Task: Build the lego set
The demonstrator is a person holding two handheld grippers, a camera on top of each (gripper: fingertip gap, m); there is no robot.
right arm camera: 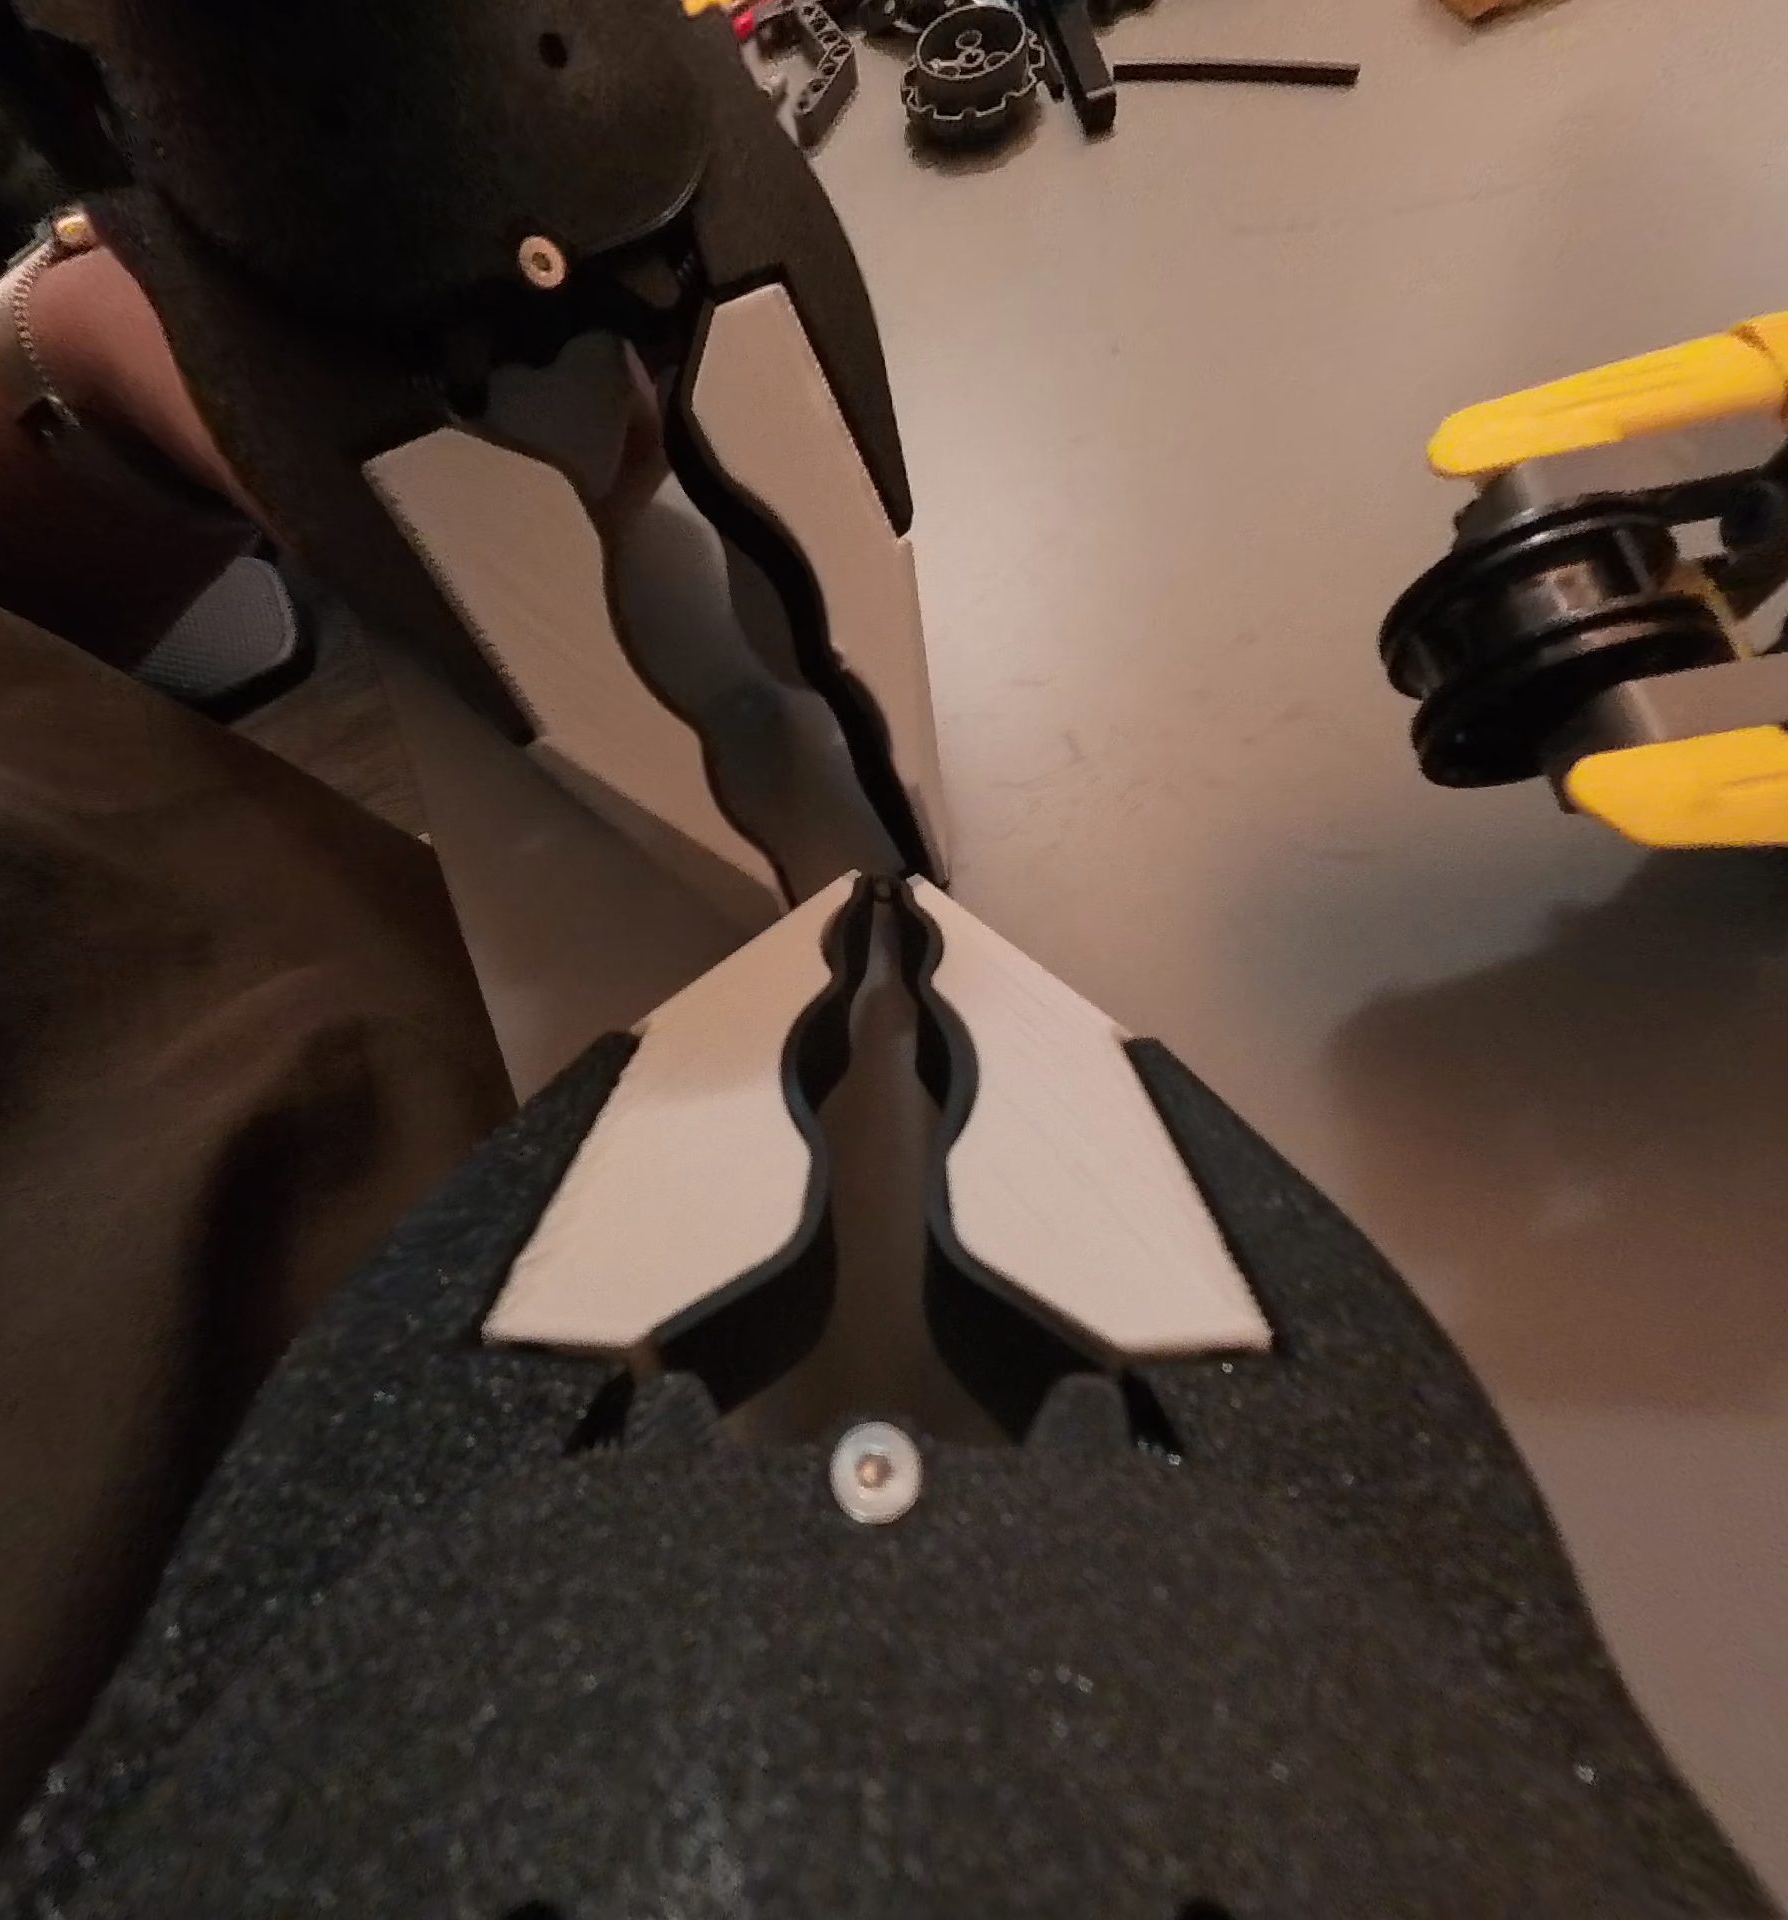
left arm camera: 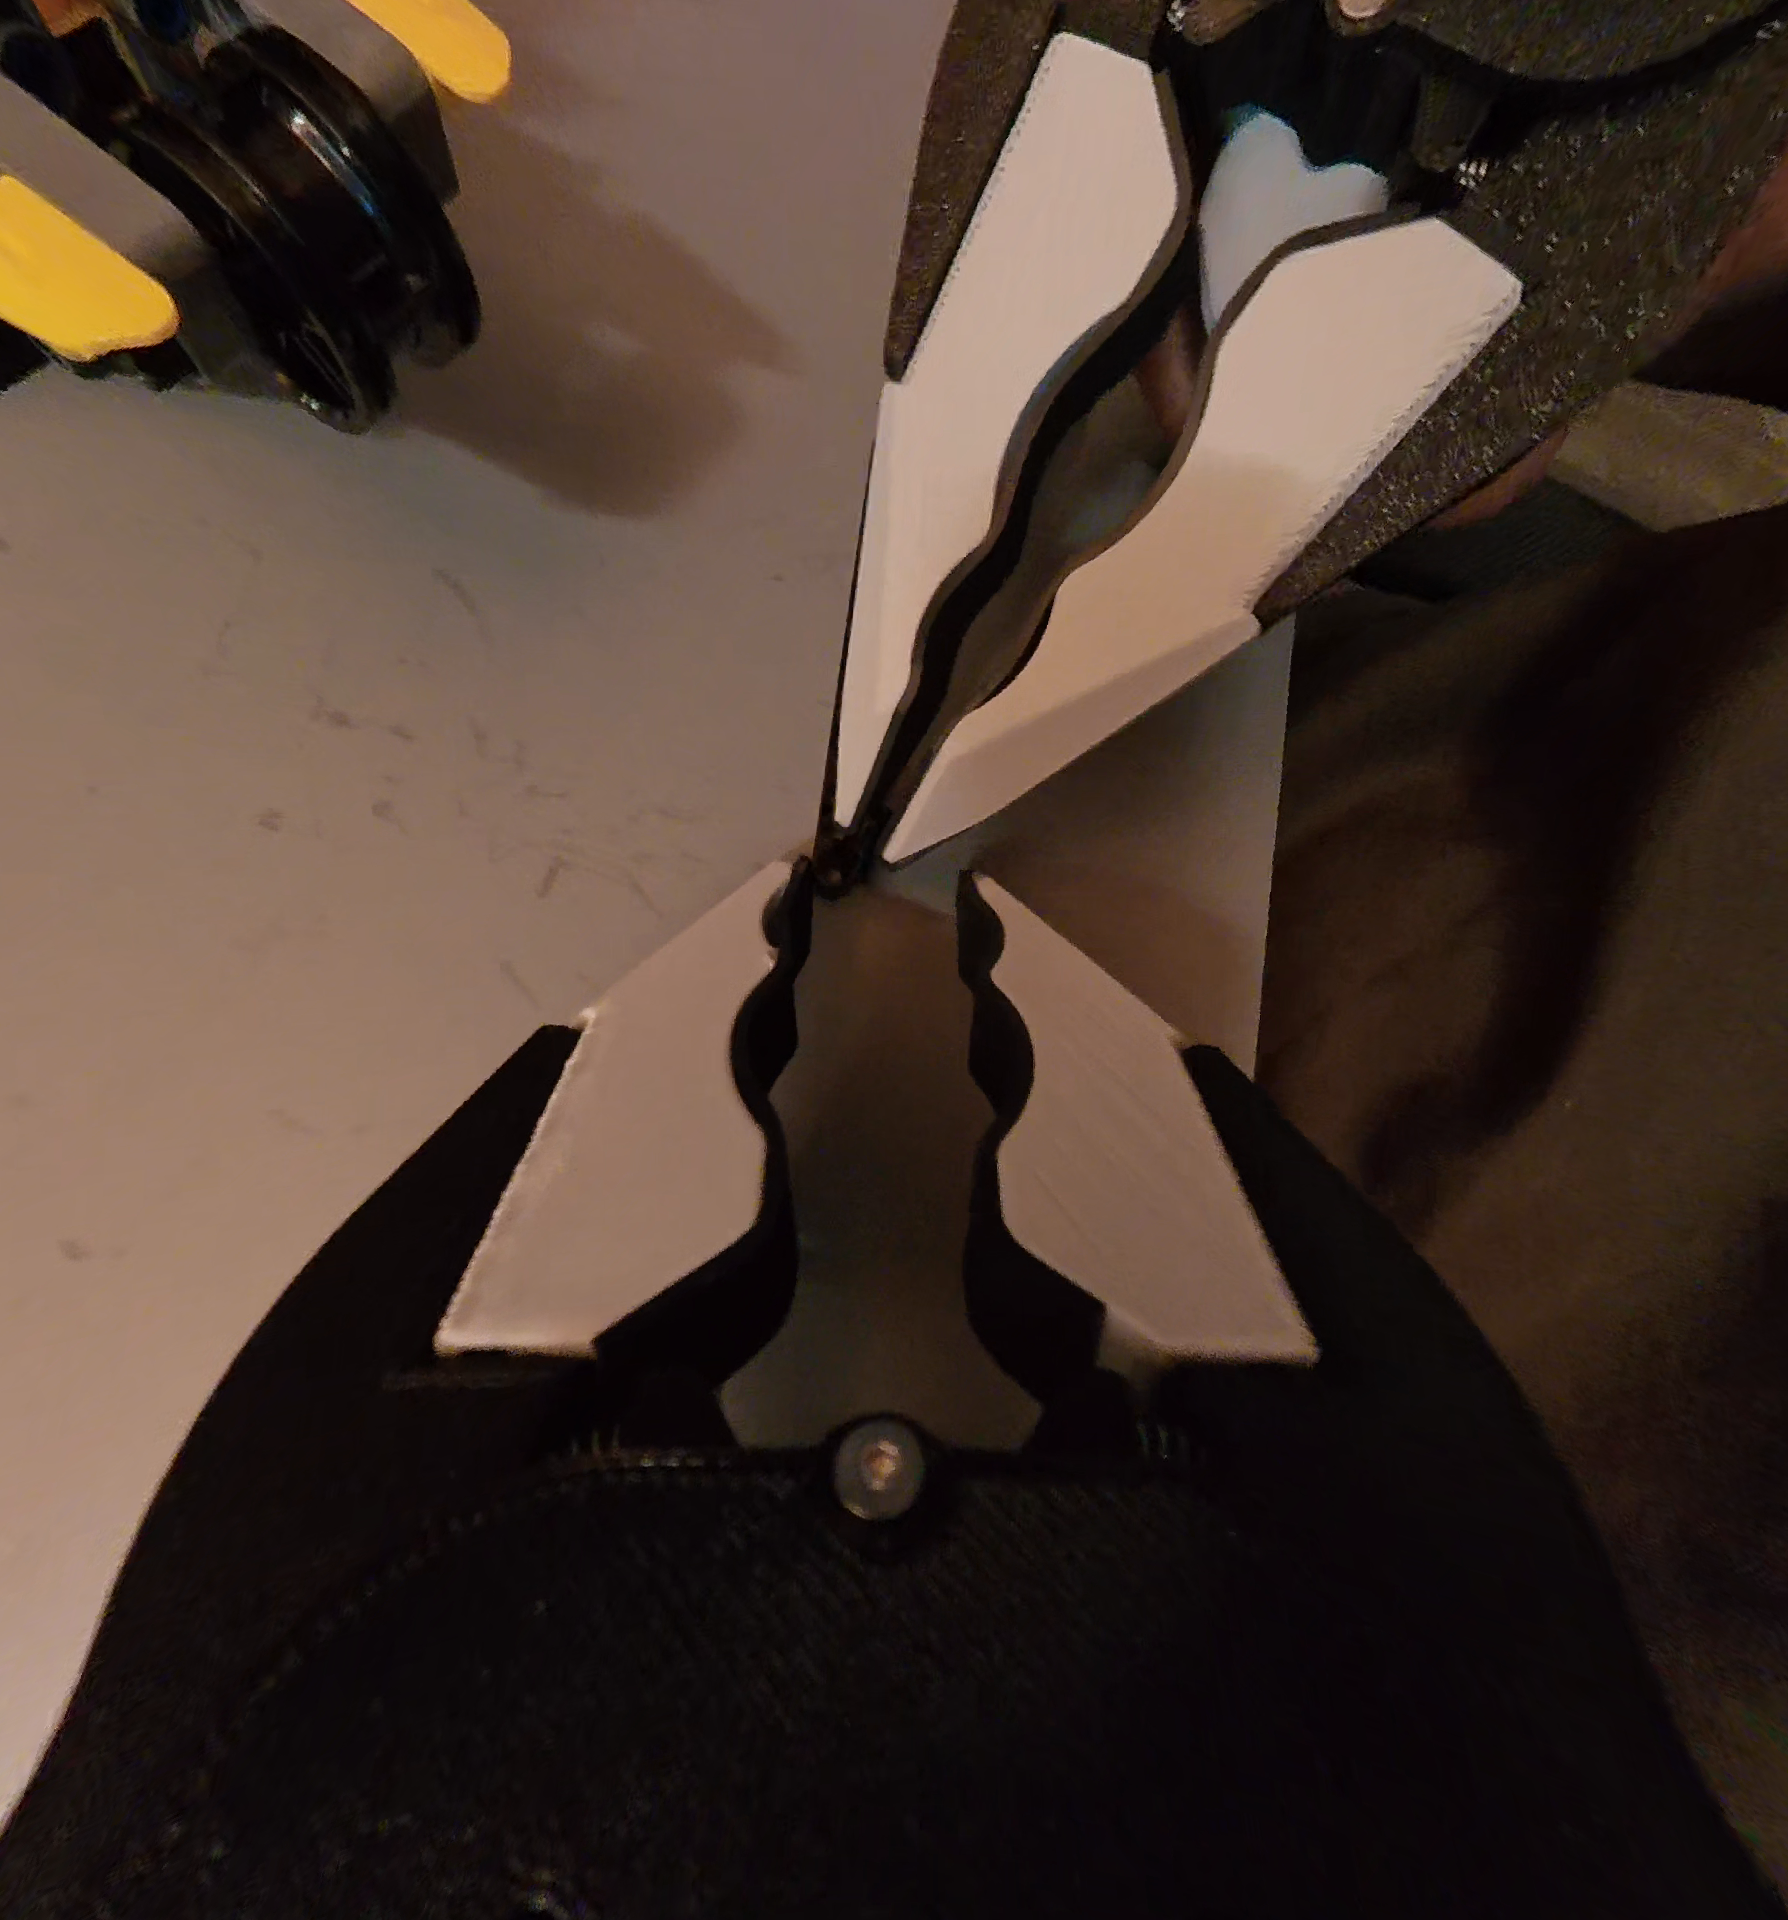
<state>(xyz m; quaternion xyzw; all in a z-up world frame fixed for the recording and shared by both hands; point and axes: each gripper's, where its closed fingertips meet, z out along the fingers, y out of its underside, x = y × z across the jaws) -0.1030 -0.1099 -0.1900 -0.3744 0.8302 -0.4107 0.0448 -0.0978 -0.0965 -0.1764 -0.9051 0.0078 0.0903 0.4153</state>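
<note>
My right gripper (right arm camera: pixel 885 883) is shut on a tiny black piece (right arm camera: pixel 885 886) pinched at its very tips, low over the pale table (right arm camera: pixel 1129 727). My left gripper (left arm camera: pixel 882 883) is open, and its white fingers stand on either side of the right gripper's tips. In the left wrist view the right gripper (left arm camera: pixel 854 857) comes down from the top, with the black piece (left arm camera: pixel 840 871) right against my left finger's tip (left arm camera: pixel 781 904). In the right wrist view the left gripper (right arm camera: pixel 859 875) comes in from above, tip to tip with mine. The piece is too small to make out.
A black wheel with grey and yellow beams (left arm camera: pixel 298 229) lies on the table (left arm camera: pixel 246 831); it is at the right in the right wrist view (right arm camera: pixel 1596 644). Loose dark parts (right arm camera: pixel 973 83) lie at the far edge. Brown cloth (left arm camera: pixel 1544 935) lies beyond the table's near edge. Both grippers' tips are close together, under 4 cm apart.
</note>
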